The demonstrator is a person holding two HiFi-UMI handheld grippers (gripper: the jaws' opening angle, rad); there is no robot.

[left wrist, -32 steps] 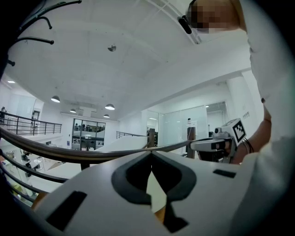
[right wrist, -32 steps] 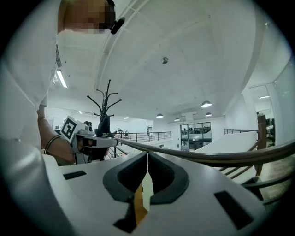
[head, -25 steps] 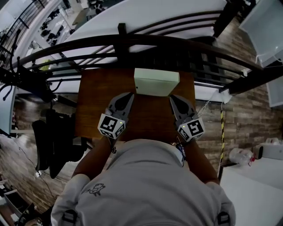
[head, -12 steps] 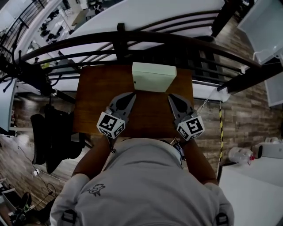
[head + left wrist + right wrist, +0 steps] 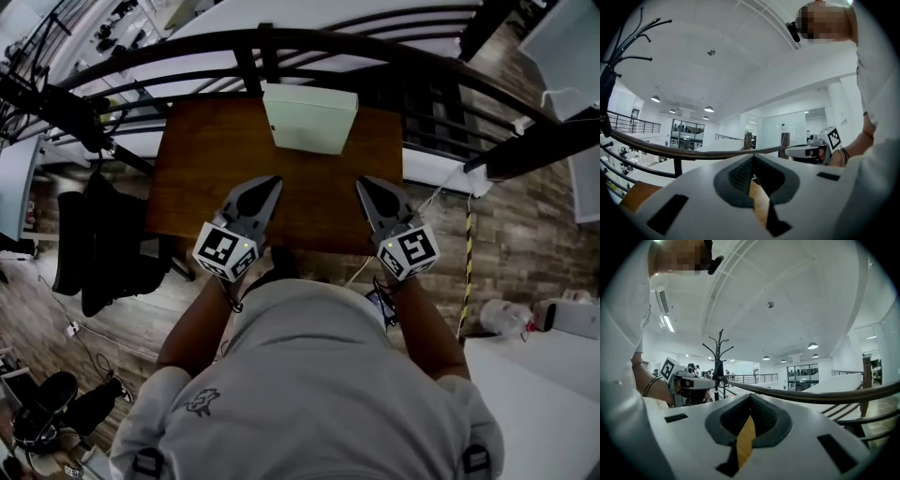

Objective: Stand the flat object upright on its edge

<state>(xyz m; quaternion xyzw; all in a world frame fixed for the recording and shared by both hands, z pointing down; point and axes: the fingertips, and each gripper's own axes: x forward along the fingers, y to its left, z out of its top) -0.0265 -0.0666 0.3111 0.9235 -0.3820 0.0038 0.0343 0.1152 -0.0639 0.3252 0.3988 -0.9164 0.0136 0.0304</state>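
Holds 2 grippers out over the near half of a brown wooden table [image 5: 192, 178], 1 in each hand, both lying level and aimed toward the far edge.

Has the left gripper [image 5: 270, 184] at the left with its fingers pressed together and nothing between them. Shows, in the left gripper view, only a thin strip of brown table wood beyond the closed tips.

Has the right gripper [image 5: 364, 186] at the right, likewise with fingers together and empty. Shows the same sliver of wood past its tips in the right gripper view. Places the 2 grippers side by side with a stretch of bare table between them, each visible from the side in the other's view.

Finds the pale box [image 5: 309, 120] at the far edge of the table, roughly midway across, just beside the dark curved railing [image 5: 187, 49]. Presents 1 broad face toward the person, with a narrow lighter strip along the far side. Cannot tell for certain whether it lies flat or stands on its edge. Leaves it well apart from both grippers, touched by neither.

Takes in a grey shirt [image 5: 309, 384] at the bottom of the head view, wood-plank floor [image 5: 511, 253] to the right of the table, and a black coat rack [image 5: 719, 350] in the right gripper view.
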